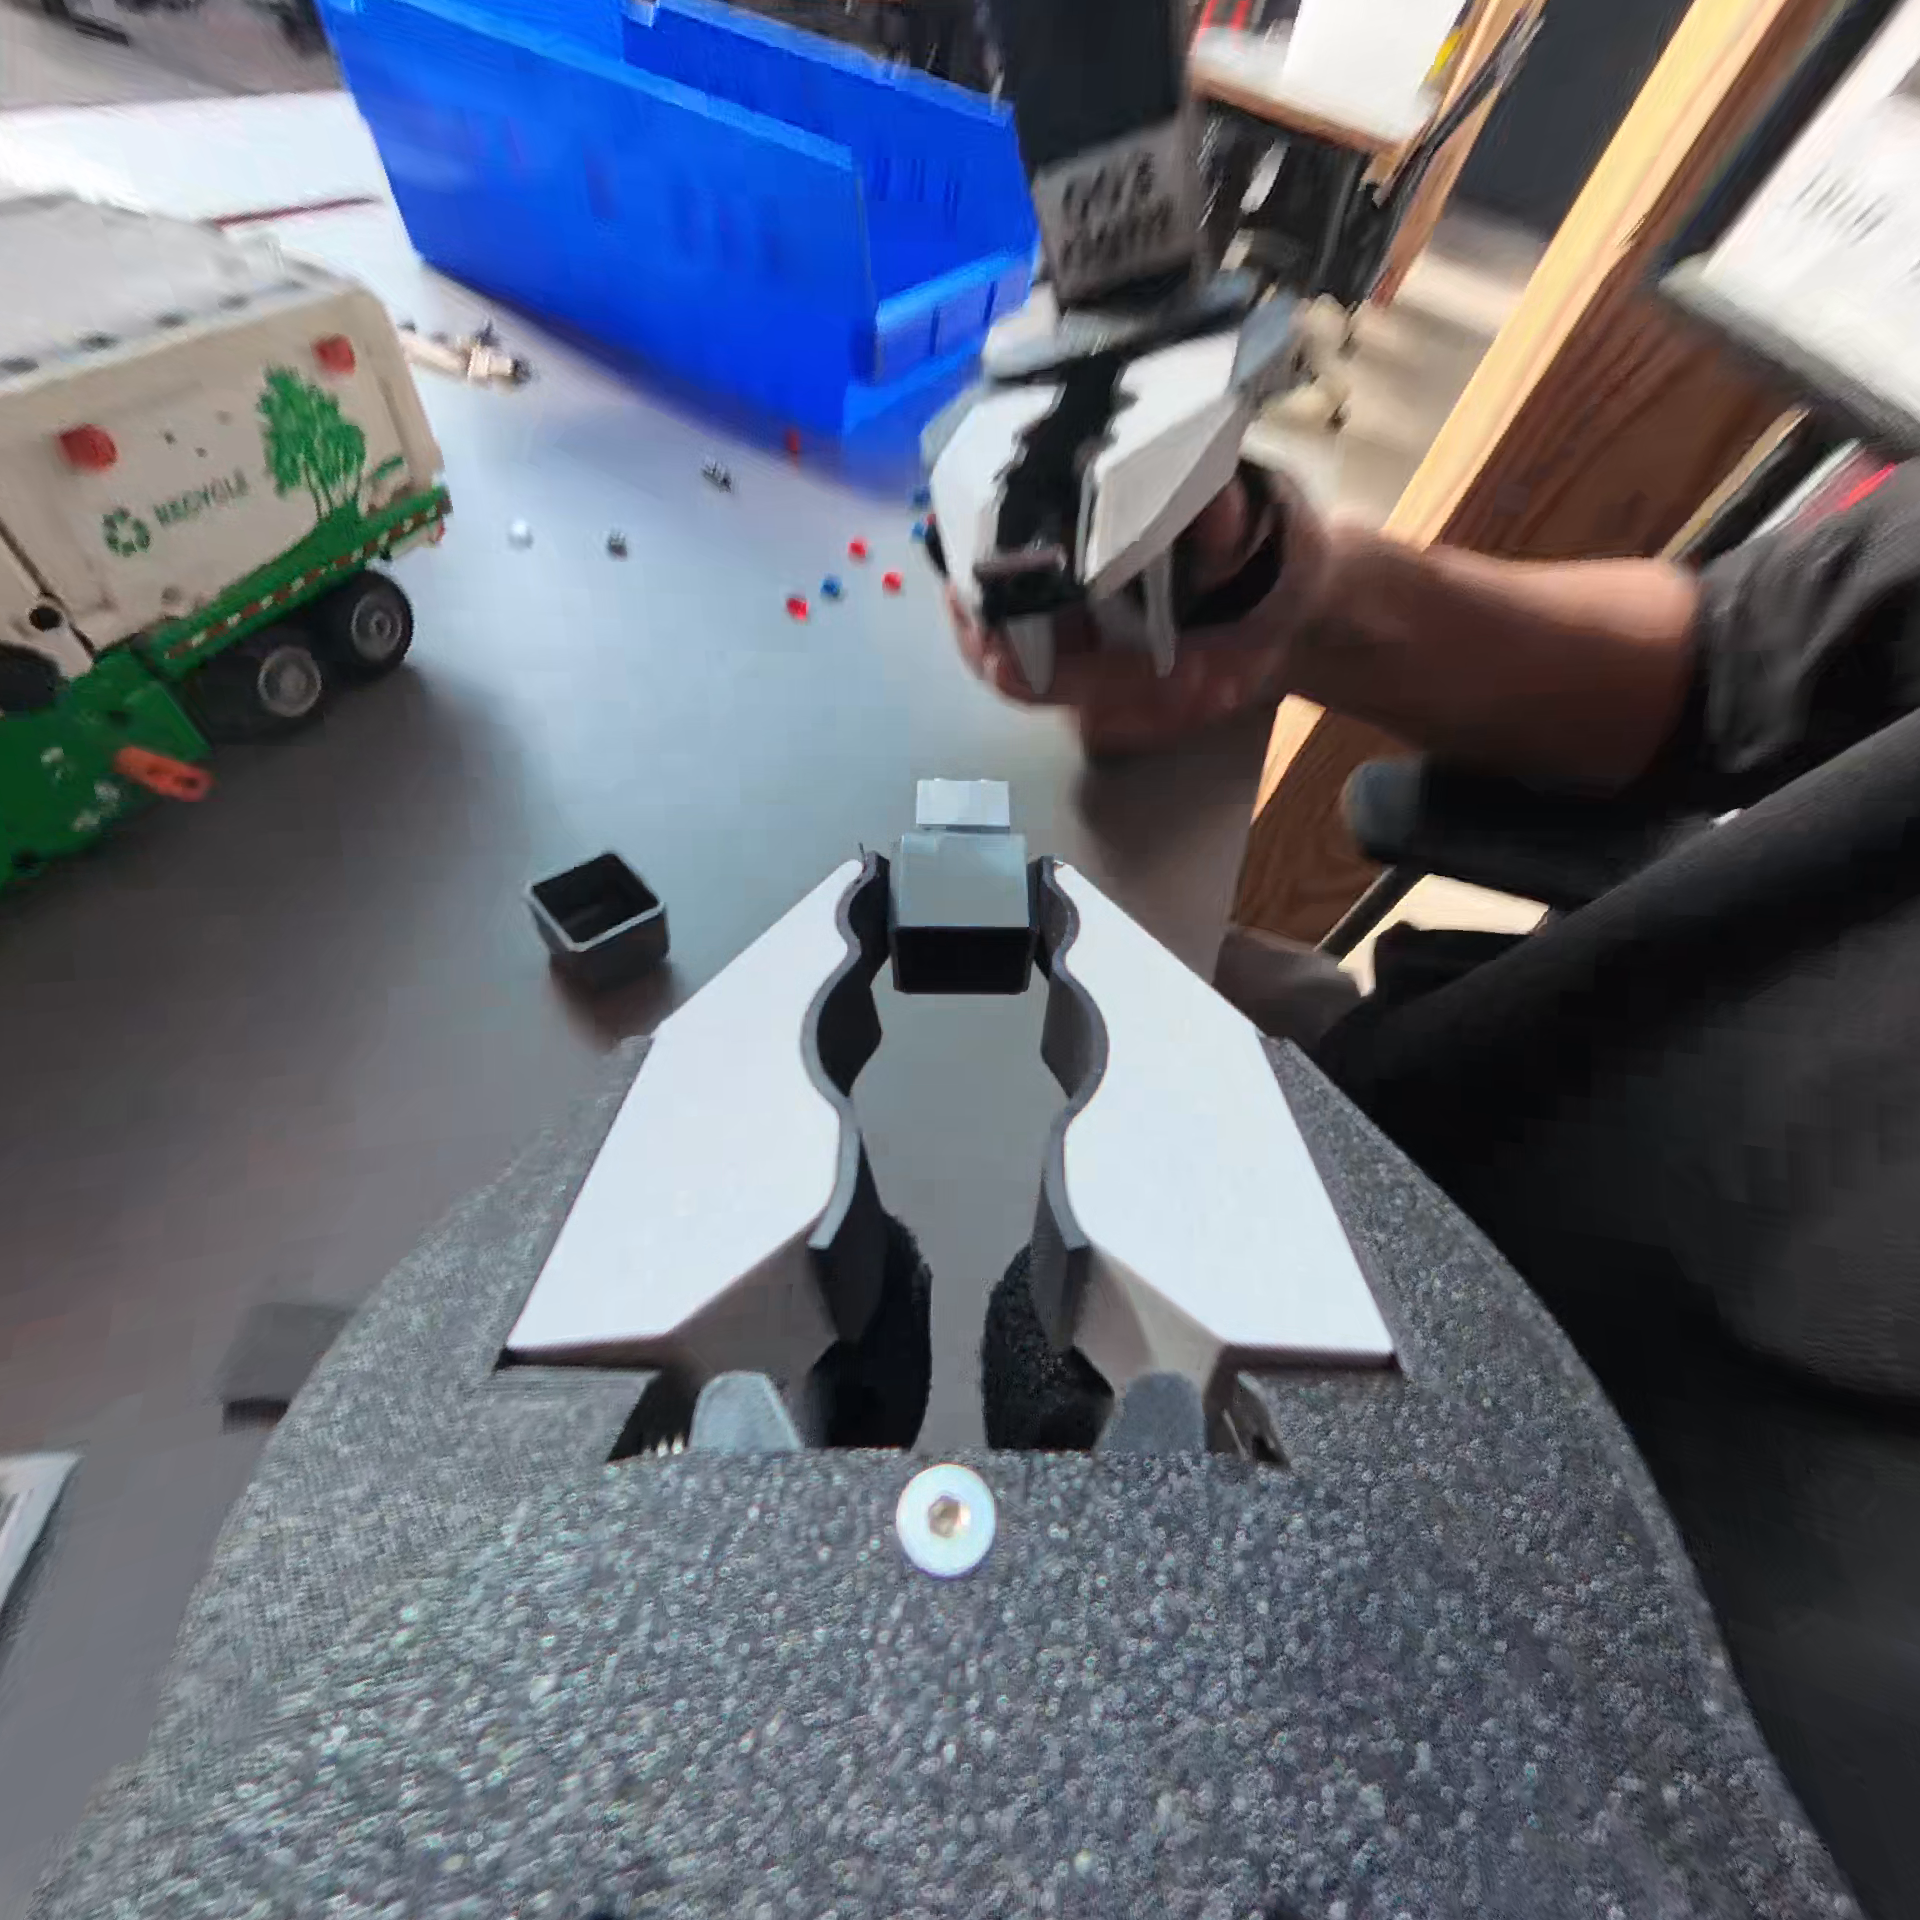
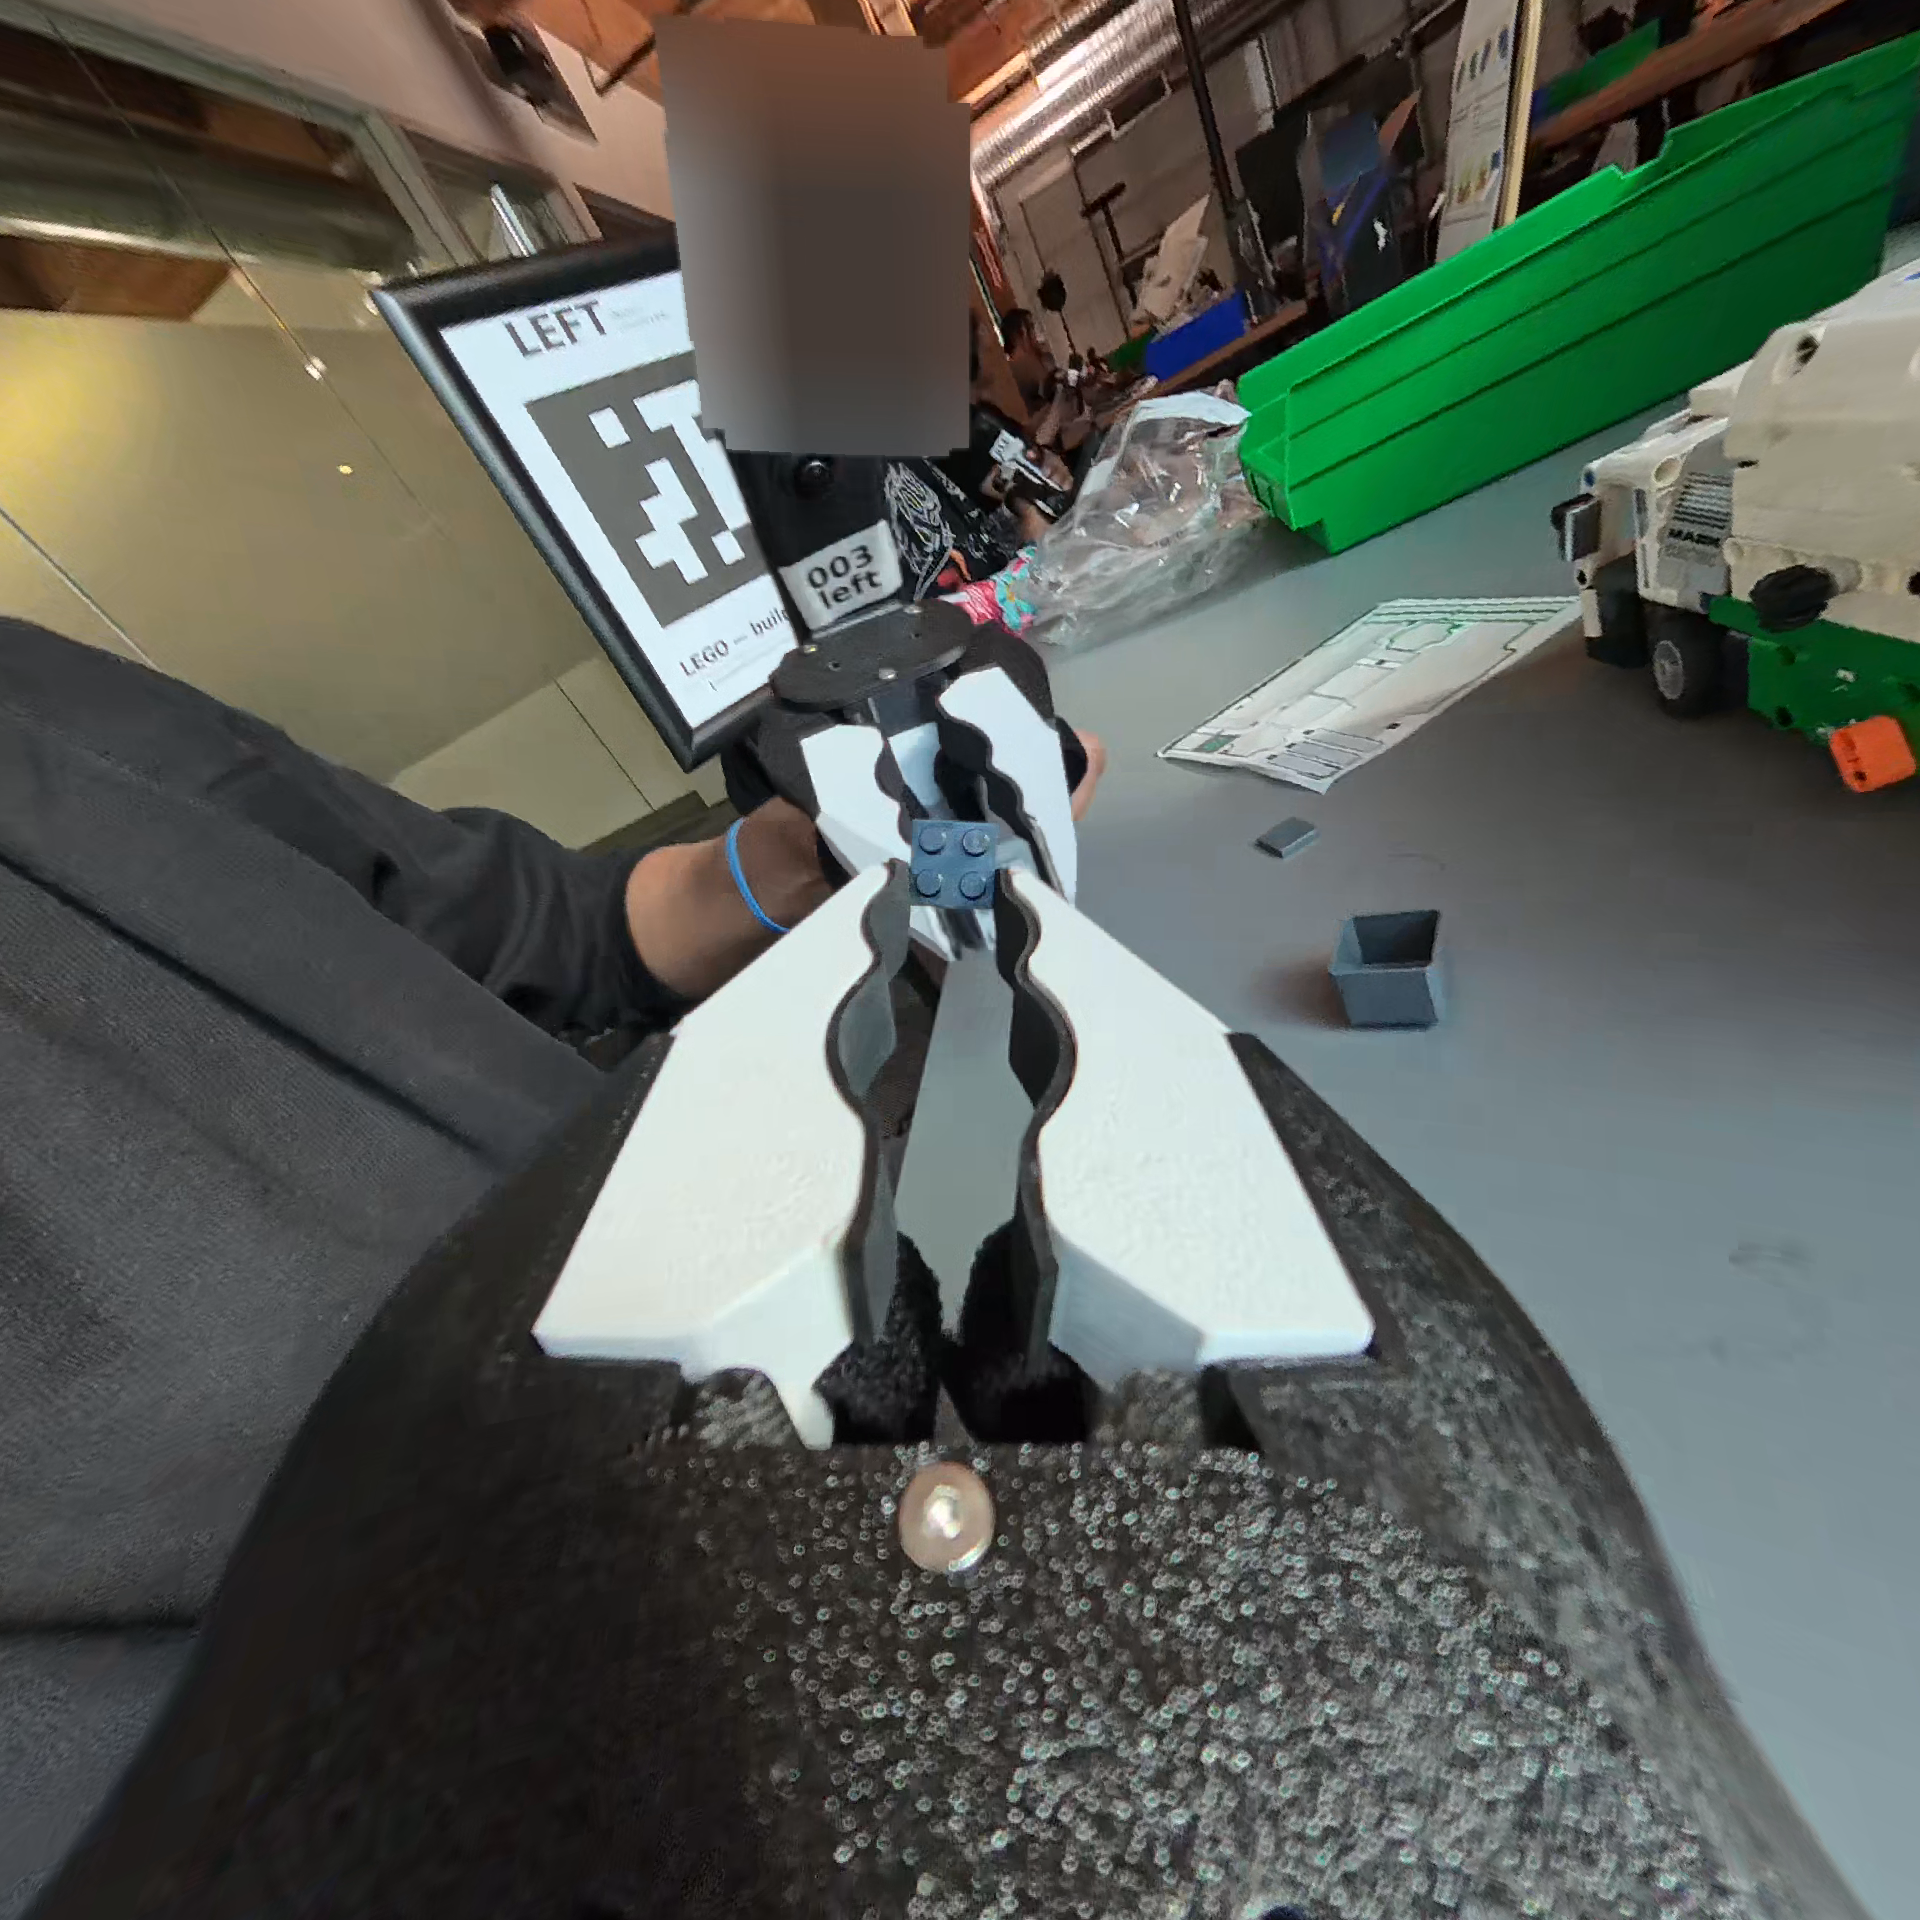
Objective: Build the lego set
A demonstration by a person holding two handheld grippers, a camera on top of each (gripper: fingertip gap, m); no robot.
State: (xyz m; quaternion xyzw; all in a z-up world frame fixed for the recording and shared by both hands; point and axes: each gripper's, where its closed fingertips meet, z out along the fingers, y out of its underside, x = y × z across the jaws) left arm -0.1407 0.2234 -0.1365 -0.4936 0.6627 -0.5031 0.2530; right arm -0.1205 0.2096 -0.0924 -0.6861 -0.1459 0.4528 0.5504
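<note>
Left gripper (image 1: 961, 883) fingers grip grey brick (image 1: 961, 894); right gripper (image 2: 951, 883) fingers grip studded plate (image 2: 952, 864).

Soft, even light is filling both views, and pale glare is washing across the dark worktop (image 1: 623, 665). Motion blur is smearing the right gripper (image 1: 1091, 644) and blue bin (image 1: 675, 208) in the left wrist view. Wide-angle distortion is bending the edges; the left gripper (image 1: 961, 883) is looking sharp.
</note>
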